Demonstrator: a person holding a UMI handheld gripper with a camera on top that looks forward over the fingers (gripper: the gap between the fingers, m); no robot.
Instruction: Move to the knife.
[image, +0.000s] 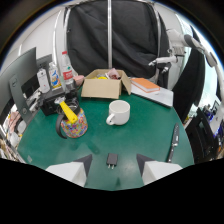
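Gripper view: gripper (112, 167) fingers sit apart at bottom centre of the frame, nothing held, above a green table (145, 135). Small black block (111, 160) lies on the table in the gap between the fingertips, not touched. Knife (173, 143) lies on the table at lower right, dark handle, blade pointing down-frame, beyond and to the right of the right finger, well apart from it. White mug (118, 112) at frame centre, handle facing left. Kettle with yellow handle (71, 122) at left of centre. Open cardboard box (105, 84) behind the mug, books (150, 87) to its right, bottles (60, 72) and monitor (20, 80) at upper left
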